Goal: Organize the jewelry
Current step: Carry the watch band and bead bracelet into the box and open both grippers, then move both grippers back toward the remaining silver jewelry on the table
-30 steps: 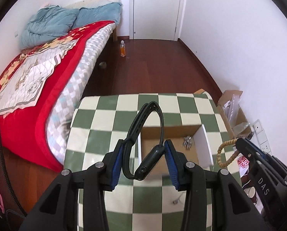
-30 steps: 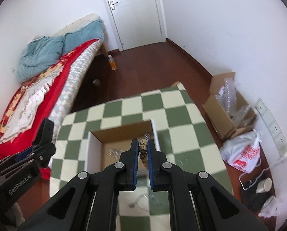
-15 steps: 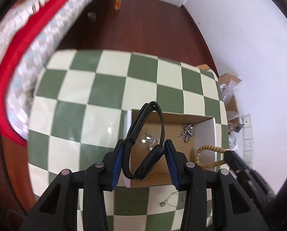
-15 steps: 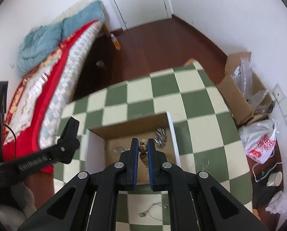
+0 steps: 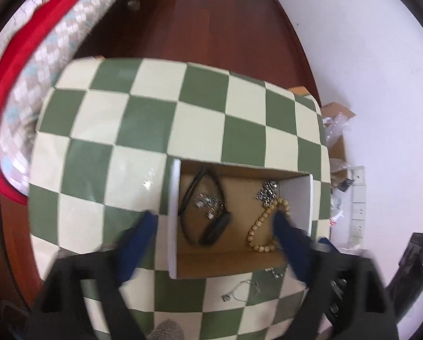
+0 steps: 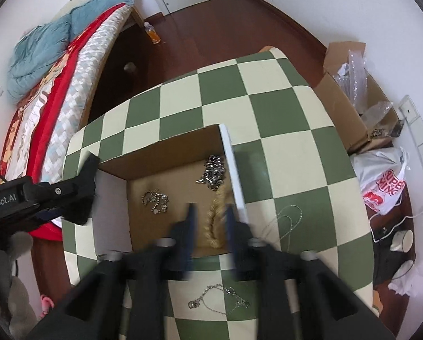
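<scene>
- Now the left tool (image 5: 214, 228) is spread wide over the cardboard box (image 5: 174, 221), nothing gripped.
- Inside the box, the black band (image 5: 211, 226) and wooden bead bracelet (image 5: 263, 221) are seen lying.
- Right tool (image 6: 210, 221) is parted above those beads.
- Thin chain (image 6: 217, 297) lies on the counter (image 6: 290, 147), outside the box.
</scene>
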A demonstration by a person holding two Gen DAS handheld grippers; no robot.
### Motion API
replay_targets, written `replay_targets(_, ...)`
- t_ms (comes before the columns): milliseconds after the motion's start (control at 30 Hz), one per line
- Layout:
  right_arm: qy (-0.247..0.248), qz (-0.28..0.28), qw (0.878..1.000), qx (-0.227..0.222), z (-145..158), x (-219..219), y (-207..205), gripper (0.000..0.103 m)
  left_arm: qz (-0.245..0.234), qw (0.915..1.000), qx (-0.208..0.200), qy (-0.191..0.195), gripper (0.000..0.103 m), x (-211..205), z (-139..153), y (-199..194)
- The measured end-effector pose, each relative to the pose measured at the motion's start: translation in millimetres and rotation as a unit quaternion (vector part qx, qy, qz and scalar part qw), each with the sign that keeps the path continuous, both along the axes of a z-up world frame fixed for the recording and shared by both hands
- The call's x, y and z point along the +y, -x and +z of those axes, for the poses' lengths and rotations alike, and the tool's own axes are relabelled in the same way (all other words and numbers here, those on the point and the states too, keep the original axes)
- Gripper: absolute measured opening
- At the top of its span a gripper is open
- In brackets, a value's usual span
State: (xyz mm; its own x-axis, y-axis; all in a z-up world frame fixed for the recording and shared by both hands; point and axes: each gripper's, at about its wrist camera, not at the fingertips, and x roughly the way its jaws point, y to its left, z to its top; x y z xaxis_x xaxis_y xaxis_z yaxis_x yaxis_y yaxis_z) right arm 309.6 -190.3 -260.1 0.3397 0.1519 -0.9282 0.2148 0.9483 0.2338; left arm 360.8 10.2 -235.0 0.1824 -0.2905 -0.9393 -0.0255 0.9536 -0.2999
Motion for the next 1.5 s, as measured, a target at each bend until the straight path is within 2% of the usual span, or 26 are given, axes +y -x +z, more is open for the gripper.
replay_targets(33, -0.005, -0.002, 1.000, -0.001, 1.7, -1.5, 1.2, 0.059, 0.000, 1.0000, -0.008, -0.001, 0.095, 0.0, 5.3, 0.5)
replay_targets(100, 0.003, -0.001, 1.000, -0.002, 6.7, -1.1, 2.7, 0.066, 0.000, 0.9997, -0.020, -0.015, 0.100, 1.7, 11.9, 0.8)
replay_targets(167, 0.008, 0.007, 1.000, -0.006, 12.4, 0.9, 5.0, 0.075, -0.001, 0.9978, -0.047, -0.046, 0.102, 3.0, 22.5, 3.5)
replay_targets(233, 0.023, 0.019, 1.000, -0.002, 16.3, 5.5, 7.3, 0.093, 0.002, 0.9927, -0.076, -0.093, 0.102, 5.5, 31.6, 9.7)
replay_targets(367, 0.072, 0.046, 0.996, 0.006, 20.9, 17.8, 14.5, 0.096, 0.008, 0.9832, -0.115, -0.141, 0.103, 12.2, 35.0, 30.3)
replay_targets(433, 0.084, 0.054, 0.995, 0.011, 20.0, 22.9, 19.5, 0.103, 0.011, 0.9766, -0.129, -0.171, 0.103, 14.0, 31.7, 41.5)
replay_targets(567, 0.104, 0.061, 0.993, 0.011, 18.4, 28.7, 28.9, 0.103, 0.012, 0.9683, -0.142, -0.205, 0.103, 17.3, 24.1, 59.9)
replay_targets(833, 0.117, 0.066, 0.991, -0.005, 24.3, 34.0, 50.5, 0.103, 0.012, 0.9634, -0.159, -0.216, 0.103, 20.8, 25.6, 95.6)
replay_targets(967, 0.125, 0.064, 0.990, -0.022, 34.4, 35.2, 62.2, 0.103, 0.018, 0.9621, -0.169, -0.213, 0.103, 23.1, 33.5, 110.1)
replay_targets(1233, 0.145, 0.068, 0.983, -0.086, 73.1, 42.9, 88.6, 0.103, 0.015, 0.9571, -0.200, -0.209, 0.103, 16.6, 59.1, 142.2)
replay_targets(1500, 0.132, 0.049, 0.983, -0.120, 101.1, 38.1, 112.2, 0.103, 0.028, 0.9559, -0.218, -0.195, 0.103, 20.7, 78.2, 162.3)
